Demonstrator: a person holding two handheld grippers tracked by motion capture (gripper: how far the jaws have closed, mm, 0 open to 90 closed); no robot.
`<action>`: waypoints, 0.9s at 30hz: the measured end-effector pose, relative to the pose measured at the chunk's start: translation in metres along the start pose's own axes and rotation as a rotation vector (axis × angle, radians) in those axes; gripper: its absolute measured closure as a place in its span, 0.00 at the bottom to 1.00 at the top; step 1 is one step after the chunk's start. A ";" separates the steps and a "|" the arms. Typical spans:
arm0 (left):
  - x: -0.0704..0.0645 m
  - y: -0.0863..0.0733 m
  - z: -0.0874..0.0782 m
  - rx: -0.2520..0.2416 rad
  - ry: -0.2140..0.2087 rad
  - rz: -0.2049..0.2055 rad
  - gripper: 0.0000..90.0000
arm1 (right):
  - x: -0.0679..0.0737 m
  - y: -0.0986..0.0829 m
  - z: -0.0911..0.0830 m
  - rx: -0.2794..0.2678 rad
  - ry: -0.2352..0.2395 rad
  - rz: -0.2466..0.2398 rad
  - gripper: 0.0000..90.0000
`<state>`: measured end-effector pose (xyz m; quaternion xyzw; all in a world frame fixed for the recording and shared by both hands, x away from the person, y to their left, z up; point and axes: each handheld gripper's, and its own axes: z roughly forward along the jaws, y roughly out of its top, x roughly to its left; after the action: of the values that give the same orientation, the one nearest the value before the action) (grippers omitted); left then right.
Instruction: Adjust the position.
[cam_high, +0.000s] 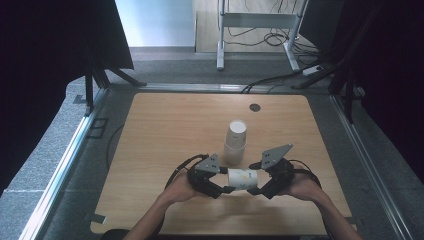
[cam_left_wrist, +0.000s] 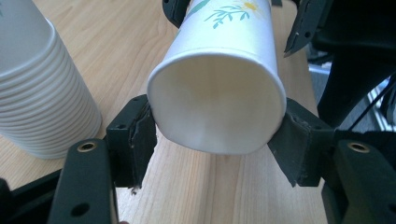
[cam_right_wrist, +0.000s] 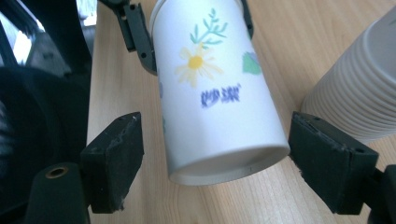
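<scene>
Tabletop (cam_high: 165, 130); sideways paper cup (cam_high: 243, 179); cup stack (cam_high: 235, 141)

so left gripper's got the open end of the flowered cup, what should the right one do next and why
Probably close the right gripper on the base of the flowered cup. Its jaws stand on either side of the base with gaps on both sides, while the left gripper pinches the rim, squashing it slightly oval. The cup lies sideways between them, near the cup stack.
</scene>
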<state>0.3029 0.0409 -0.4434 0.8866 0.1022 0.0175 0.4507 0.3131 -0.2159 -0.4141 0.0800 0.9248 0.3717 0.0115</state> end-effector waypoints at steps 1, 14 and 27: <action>0.000 0.001 0.000 0.012 0.001 0.006 0.39 | 0.000 0.002 0.002 0.025 -0.002 -0.010 0.21; -0.002 0.015 0.011 0.166 0.004 0.070 0.38 | 0.004 0.016 0.025 0.231 -0.005 -0.110 0.24; -0.005 0.019 0.018 0.238 0.006 0.107 0.38 | 0.008 0.023 0.042 0.364 0.009 -0.172 0.30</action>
<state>0.3037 0.0150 -0.4389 0.9380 0.0574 0.0319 0.3403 0.3120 -0.1699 -0.4286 0.0000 0.9802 0.1964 0.0245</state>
